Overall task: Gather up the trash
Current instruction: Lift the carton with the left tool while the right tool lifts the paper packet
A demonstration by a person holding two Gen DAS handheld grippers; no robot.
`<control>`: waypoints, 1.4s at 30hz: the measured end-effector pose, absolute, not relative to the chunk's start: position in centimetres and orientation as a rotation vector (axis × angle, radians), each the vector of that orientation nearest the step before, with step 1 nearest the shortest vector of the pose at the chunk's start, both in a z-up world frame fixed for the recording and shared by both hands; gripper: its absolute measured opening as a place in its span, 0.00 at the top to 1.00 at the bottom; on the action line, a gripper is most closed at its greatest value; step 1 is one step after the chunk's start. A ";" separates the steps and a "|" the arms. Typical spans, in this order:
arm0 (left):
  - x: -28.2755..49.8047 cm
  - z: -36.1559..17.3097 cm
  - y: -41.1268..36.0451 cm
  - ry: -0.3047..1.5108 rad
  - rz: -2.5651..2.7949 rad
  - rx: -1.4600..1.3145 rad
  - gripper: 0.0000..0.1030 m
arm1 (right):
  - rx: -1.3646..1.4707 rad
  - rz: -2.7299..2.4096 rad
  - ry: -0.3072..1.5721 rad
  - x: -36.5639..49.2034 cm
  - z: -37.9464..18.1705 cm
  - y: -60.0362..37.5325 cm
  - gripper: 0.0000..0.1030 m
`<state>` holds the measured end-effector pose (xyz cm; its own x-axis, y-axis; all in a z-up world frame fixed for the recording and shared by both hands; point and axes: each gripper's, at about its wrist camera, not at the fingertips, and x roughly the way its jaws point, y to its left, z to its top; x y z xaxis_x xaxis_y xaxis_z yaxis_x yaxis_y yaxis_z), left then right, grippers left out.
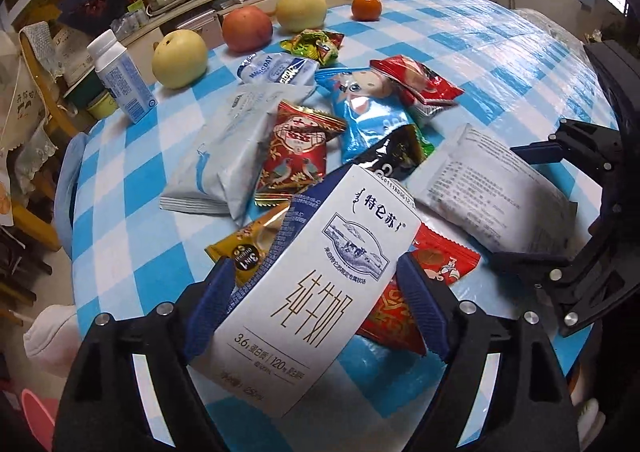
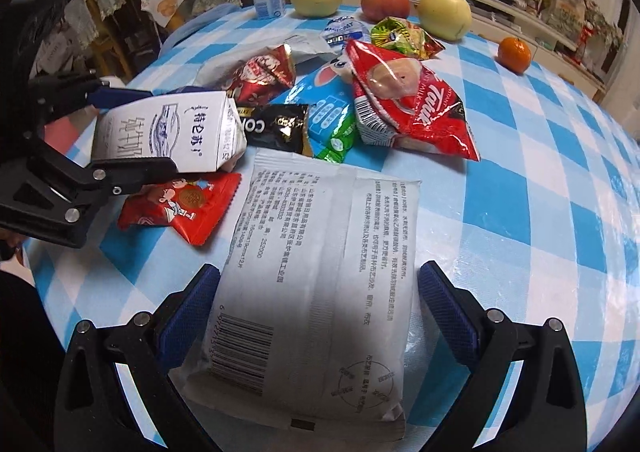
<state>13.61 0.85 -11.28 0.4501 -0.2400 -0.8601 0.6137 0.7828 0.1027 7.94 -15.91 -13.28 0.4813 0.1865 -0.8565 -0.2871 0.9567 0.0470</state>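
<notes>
Trash covers the blue checked desk [image 2: 540,172]. Left gripper [image 1: 316,292] squeezes the white paper milk carton [image 1: 320,292] at lower centre, ready to lift. Right gripper [image 2: 320,304] sits wide around the flat white wipes packet [image 2: 316,292], not pinching.

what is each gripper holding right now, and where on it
The left gripper is shut on the milk carton, pads on its two narrow sides, mid-body. The right gripper is open astride the white packet, holding nothing.

The milk carton [image 1: 320,272] hides most of the gold sachet [image 1: 244,248] and red wrapper [image 1: 400,308].
</notes>
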 end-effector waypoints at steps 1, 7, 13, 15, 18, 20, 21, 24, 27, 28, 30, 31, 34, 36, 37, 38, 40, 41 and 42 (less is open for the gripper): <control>13.5 -11.3 0.9 0.977 -0.549 0.430 0.19 | -0.122 0.287 1.028 7.9 -13.3 -15.7 0.05; 12.5 -11.0 1.3 1.007 -0.552 0.462 0.18 | -0.131 0.281 1.025 7.9 -13.4 -15.8 0.05; 11.3 -10.9 1.4 1.024 -0.576 0.485 0.18 | -0.119 0.259 1.007 7.9 -13.1 -16.5 0.20; 11.0 -10.9 1.3 1.024 -0.584 0.485 0.18 | -0.119 0.262 1.003 7.9 -13.1 -16.7 0.21; 10.5 -11.1 1.0 1.033 -0.618 0.477 0.18 | -0.119 0.266 0.996 7.8 -13.1 -16.8 0.22; 10.0 -11.0 0.8 1.024 -0.628 0.483 0.24 | -0.113 0.274 0.994 7.9 -13.0 -16.9 0.23; 9.8 -10.9 0.7 1.022 -0.630 0.479 0.26 | -0.110 0.277 0.994 7.9 -13.0 -17.0 0.24; 9.3 -10.9 0.8 1.018 -0.623 0.460 0.32 | -0.098 0.284 0.991 7.9 -12.9 -17.1 0.24; 9.2 -10.9 1.1 1.021 -0.611 0.424 0.37 | -0.089 0.287 0.987 7.8 -12.8 -17.1 0.25; 9.1 -11.0 1.3 1.022 -0.604 0.407 0.37 | -0.089 0.285 0.985 7.8 -12.8 -17.2 0.25; 9.0 -11.1 1.5 1.019 -0.589 0.377 0.37 | -0.085 0.285 0.981 7.7 -12.7 -17.3 0.25; 8.9 -11.1 1.7 1.018 -0.581 0.360 0.37 | -0.084 0.284 0.977 7.7 -12.7 -17.4 0.25; 8.7 -11.3 2.0 1.009 -0.548 0.318 0.35 | -0.082 0.285 0.960 7.5 -12.3 -17.5 0.25; 8.6 -11.4 2.2 1.000 -0.522 0.288 0.35 | -0.078 0.288 0.946 7.3 -11.9 -17.6 0.25; 8.5 -11.4 2.4 0.993 -0.498 0.262 0.37 | -0.076 0.288 0.939 7.2 -11.7 -17.6 0.25; 8.4 -11.5 2.5 0.984 -0.476 0.242 0.39 | -0.074 0.288 0.933 7.2 -11.5 -17.6 0.25; 8.1 -11.5 2.8 0.967 -0.438 0.196 0.43 | -0.065 0.289 0.919 7.1 -11.1 -17.8 0.25; 8.0 -11.6 3.0 0.962 -0.418 0.167 0.45 | -0.060 0.289 0.912 7.0 -10.9 -17.9 0.25; 7.8 -11.6 3.2 0.957 -0.397 0.138 0.46 | -0.052 0.290 0.906 7.0 -10.7 -18.0 0.25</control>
